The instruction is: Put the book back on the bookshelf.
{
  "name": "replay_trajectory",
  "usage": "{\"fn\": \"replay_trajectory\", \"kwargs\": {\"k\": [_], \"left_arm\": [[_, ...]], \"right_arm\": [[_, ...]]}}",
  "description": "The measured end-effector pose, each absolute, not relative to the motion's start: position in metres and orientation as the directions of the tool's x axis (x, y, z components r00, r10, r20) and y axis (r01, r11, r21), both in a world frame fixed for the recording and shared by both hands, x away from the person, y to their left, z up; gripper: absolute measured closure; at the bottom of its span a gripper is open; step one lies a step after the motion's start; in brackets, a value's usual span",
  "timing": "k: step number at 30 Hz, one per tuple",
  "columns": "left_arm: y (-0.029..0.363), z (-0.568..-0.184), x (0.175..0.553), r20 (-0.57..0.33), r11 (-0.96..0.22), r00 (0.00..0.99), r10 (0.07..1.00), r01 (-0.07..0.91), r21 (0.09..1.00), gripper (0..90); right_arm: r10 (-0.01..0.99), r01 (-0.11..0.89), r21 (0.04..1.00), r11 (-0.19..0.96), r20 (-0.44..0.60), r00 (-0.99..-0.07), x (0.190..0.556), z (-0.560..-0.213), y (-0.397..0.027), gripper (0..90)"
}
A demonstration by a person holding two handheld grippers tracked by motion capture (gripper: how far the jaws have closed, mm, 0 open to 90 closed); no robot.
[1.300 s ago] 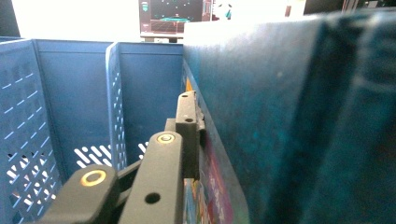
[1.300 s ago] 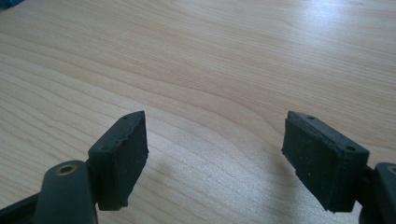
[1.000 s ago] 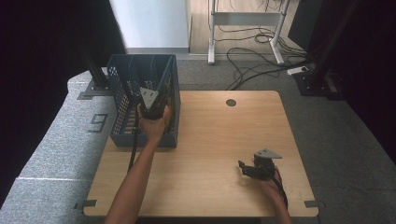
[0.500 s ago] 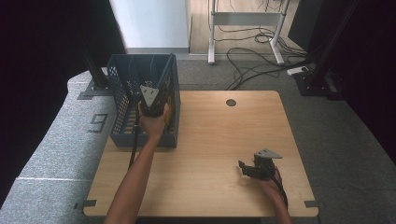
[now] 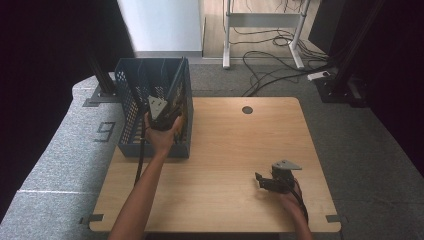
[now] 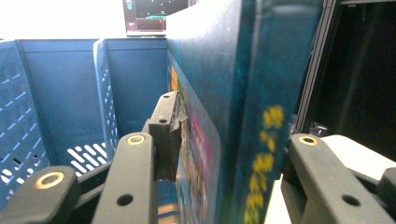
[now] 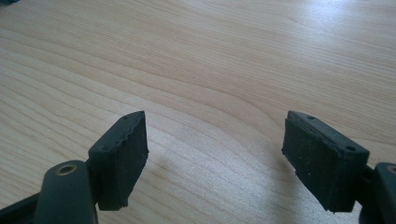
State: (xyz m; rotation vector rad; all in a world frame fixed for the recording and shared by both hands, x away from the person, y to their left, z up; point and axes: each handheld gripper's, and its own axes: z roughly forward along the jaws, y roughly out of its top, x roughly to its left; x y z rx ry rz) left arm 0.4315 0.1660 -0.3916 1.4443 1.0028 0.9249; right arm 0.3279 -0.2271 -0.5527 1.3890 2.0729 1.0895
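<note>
A book (image 6: 243,93) is held upright between the jaws of the left hand-held gripper (image 5: 162,112) in the blue crate (image 5: 131,90)'s right compartment; it should be kept vertical against the divider. The right hand-held gripper (image 7: 224,158) rests wide over the bench (image 5: 235,145). Nothing has visibly moved since the earlier frames.

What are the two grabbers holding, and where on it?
The left gripper clamps a dark blue book across its covers, inside the blue plastic crate. The right gripper holds nothing.

Both forearms are bare; each black gripper (image 5: 265,181) carries brass-ringed screw holes, ridged pads and a grey three-cornered plate (image 5: 286,165).
</note>
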Motion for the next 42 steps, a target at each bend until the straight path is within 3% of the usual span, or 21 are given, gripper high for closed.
{"fn": "replay_trajectory", "kwargs": {"k": [5, 33, 42], "left_arm": [[0.169, -0.394, 0.424, 0.037, -0.069, 0.342, 0.939, 0.082, 0.994, 55.1], [0.188, -0.401, 0.408, -0.063, -0.016, 0.436, 0.898, 0.175, 0.984, 49.6], [0.194, -0.404, 0.395, -0.054, -0.033, 0.45, 0.891, 0.183, 0.983, 48.3]], "right_arm": [[0.907, 0.583, 0.789, 0.196, 0.079, -0.413, 0.328, -0.553, -0.227, 21.6], [0.905, 0.593, 0.783, 0.191, 0.094, -0.415, 0.327, -0.553, -0.227, 21.5], [0.907, 0.595, 0.782, 0.187, 0.096, -0.411, 0.327, -0.553, -0.228, 20.9]]}}
